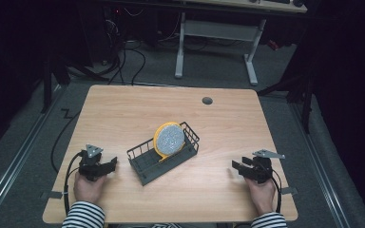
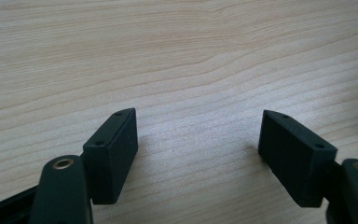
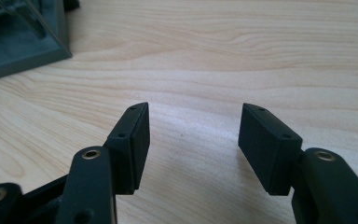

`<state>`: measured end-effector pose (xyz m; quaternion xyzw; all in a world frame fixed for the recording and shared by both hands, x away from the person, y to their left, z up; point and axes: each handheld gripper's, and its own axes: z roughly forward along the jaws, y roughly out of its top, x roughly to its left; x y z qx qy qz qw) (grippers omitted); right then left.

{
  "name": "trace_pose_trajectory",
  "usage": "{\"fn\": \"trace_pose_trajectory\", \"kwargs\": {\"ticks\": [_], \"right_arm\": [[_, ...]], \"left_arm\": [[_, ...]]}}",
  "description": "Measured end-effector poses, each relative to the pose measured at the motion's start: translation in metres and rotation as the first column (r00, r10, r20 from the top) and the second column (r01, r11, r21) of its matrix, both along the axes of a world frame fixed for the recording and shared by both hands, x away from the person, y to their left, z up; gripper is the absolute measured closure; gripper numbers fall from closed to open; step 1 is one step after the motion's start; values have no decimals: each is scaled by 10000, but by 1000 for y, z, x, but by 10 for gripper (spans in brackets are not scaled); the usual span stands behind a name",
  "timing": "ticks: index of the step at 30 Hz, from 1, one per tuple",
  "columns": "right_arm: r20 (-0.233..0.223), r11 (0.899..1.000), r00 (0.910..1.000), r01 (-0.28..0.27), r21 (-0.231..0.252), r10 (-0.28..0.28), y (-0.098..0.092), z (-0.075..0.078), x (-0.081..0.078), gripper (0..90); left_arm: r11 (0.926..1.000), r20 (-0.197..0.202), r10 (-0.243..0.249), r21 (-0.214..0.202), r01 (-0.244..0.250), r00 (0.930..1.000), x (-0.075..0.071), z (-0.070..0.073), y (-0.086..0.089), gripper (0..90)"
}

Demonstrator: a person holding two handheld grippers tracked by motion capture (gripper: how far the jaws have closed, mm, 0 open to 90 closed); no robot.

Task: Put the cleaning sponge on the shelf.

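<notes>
High view: a yellow-rimmed plate stands on edge in the dark wire rack mid-tabletop, well apart from both hands. The left hand-held gripper rests low with jaws apart and empty; the right hand-held gripper gapes wide, also empty. The risk, I'd judge: a bump on the light rack could tip the plate flat or out. Pale wood surface, dark room, a grey desk frame behind.

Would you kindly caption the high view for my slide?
Yellow-rimmed plate standing in dark wire rack, both open grippers, left gripper and right gripper, resting apart.
</notes>
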<state>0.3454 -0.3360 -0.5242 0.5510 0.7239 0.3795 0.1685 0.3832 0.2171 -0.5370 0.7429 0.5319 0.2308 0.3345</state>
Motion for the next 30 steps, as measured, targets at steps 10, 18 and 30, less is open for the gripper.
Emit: {"fn": "trace_pose_trajectory", "kwargs": {"ticks": [10, 18, 30], "right_arm": [[224, 9994, 9995, 206, -274, -200, 6, -6, -7, 420], [243, 9951, 9997, 105, -979, -82, 14, -6, -8, 379], [380, 9820, 9992, -12, -1891, 86, 23, -6, -9, 356]], "left_arm": [[10000, -2, 2, 3, -2, 10000, 0, 0, 0, 288], [10000, -1, 7, 2, -7, 10000, 0, 0, 0, 287], [10000, -28, 13, 25, -13, 10000, -1, 0, -1, 287]]}}
